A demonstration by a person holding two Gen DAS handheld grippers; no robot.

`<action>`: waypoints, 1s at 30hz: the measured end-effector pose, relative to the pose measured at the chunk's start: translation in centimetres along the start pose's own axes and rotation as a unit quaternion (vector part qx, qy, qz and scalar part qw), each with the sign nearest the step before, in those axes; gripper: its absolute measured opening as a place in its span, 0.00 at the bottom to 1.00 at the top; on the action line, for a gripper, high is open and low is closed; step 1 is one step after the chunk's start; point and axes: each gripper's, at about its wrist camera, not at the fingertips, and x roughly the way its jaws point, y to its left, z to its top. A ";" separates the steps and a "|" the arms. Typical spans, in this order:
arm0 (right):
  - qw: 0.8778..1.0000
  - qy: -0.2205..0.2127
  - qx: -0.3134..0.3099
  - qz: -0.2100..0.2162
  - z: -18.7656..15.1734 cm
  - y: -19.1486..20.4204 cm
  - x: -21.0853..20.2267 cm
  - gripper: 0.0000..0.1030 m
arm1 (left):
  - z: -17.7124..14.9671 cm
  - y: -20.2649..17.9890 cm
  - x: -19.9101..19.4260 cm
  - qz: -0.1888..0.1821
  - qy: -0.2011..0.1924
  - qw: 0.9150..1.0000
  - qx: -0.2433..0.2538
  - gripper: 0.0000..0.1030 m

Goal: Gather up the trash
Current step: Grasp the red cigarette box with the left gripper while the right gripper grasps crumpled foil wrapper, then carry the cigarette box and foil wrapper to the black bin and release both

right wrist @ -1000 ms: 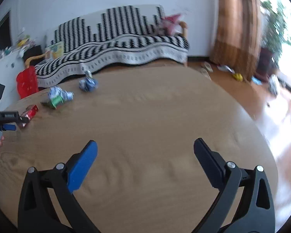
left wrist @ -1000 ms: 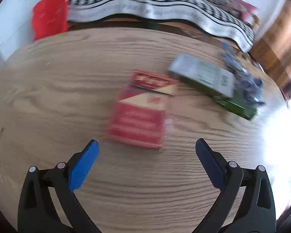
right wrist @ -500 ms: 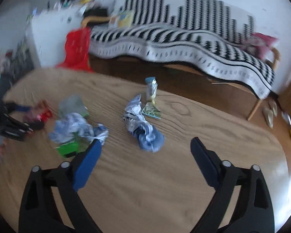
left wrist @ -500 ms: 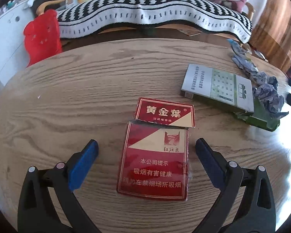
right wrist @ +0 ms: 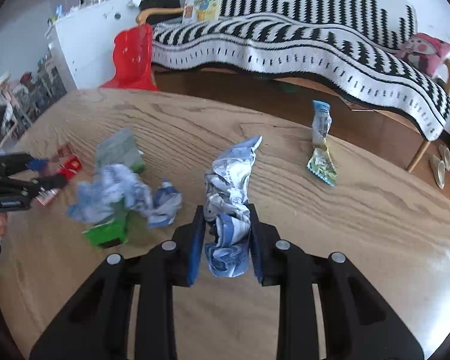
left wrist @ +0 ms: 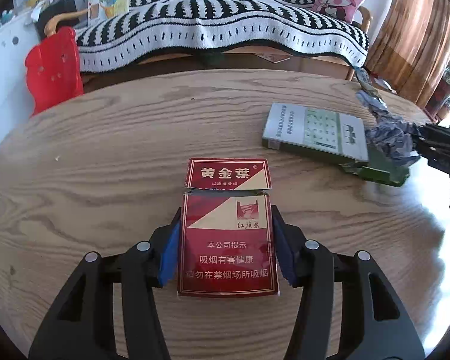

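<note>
Gripping light trash in both hands

Judging by looks, my red cigarette pack [left wrist: 226, 240] is light, crushable card, so my left gripper [left wrist: 226, 244] has just closed flat on its long sides. My right gripper [right wrist: 226, 240] has just closed, squeezing the soft crumpled wrapper [right wrist: 229, 198]. Both lie on the table [left wrist: 105, 150]; a green box [left wrist: 315, 132] sits ahead-right.

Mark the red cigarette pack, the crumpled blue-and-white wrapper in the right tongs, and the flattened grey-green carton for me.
Red cardboard cigarette pack [left wrist: 226, 246]: left wrist view, on its printed front face.
Crumpled blue-and-white plastic wrapper [right wrist: 228, 207]: right wrist view, on its bunched middle.
Flattened grey-green cardboard carton [left wrist: 316, 132]: left wrist view, on its pale top face.
</note>
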 end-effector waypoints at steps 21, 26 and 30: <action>0.991 -0.070 0.108 -0.039 -14.4 4.9 -21.3 0.27 | -7.2 -13.0 -13.6 -0.117 -0.058 0.989 0.070 0.51; 0.981 -0.090 0.150 -0.080 -20.6 4.5 -29.3 0.27 | -11.3 -22.0 -16.9 -0.185 -0.049 0.971 0.142 0.51; 0.973 -0.105 0.171 -0.112 -25.4 4.4 -35.5 0.27 | -14.8 -29.0 -19.2 -0.231 -0.044 0.951 0.199 0.51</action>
